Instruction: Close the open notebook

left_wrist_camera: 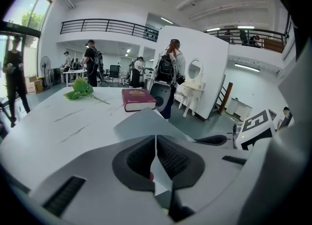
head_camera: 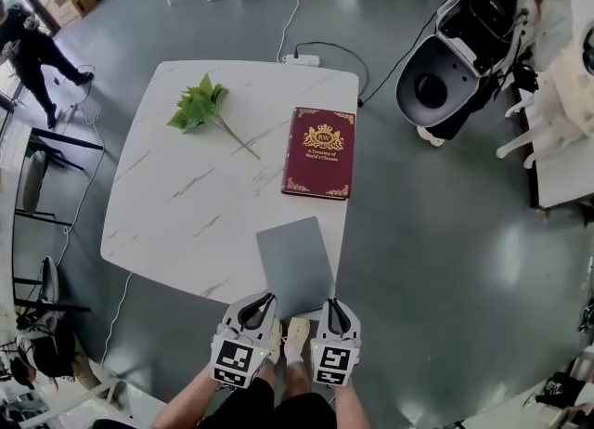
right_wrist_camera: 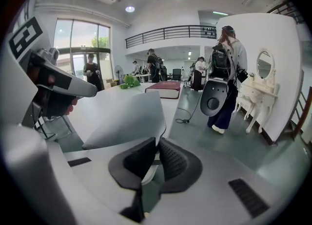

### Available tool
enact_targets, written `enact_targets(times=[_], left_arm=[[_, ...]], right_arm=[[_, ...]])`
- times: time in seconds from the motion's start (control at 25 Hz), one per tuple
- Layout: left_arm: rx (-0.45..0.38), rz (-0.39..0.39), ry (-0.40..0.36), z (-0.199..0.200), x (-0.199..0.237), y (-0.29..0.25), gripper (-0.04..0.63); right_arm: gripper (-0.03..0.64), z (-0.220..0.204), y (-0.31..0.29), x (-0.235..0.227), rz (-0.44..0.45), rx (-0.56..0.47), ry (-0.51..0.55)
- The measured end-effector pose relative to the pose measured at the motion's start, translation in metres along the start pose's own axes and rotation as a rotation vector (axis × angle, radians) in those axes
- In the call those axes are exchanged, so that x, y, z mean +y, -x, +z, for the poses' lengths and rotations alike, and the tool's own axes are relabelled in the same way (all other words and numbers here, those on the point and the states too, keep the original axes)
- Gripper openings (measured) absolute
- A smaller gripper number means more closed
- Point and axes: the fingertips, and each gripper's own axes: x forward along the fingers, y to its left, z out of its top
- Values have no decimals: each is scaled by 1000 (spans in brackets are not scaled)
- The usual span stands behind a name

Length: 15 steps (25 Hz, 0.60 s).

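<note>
Left gripper (head_camera: 264,300) and right gripper (head_camera: 330,305) each pinch the near edge of the grey notebook (head_camera: 295,260) lying directly ahead on the table (head_camera: 186,204); probably light, thin and flexible, so support both corners.

Large open studio hall with railed mezzanine (left_wrist_camera: 107,24).

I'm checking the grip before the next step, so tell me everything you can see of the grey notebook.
The grey notebook is a thin, plain matte rectangle with no print showing. It sits at the near edge of the white marble table, its near end sticking out past that edge. The left gripper and right gripper each pinch a near corner, jaws shut on it. No pages show.
</note>
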Motion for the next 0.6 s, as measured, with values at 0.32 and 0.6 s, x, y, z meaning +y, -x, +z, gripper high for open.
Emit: enact_targets(times=[0.32, 0.6], left_arm=[[-8, -2, -4, -2, 3, 6, 32], [-40, -1, -10, 11, 1, 22, 32]], right_arm=[[75, 0, 1, -3, -31, -14, -8], [209, 7, 10, -3, -34, -22, -9]])
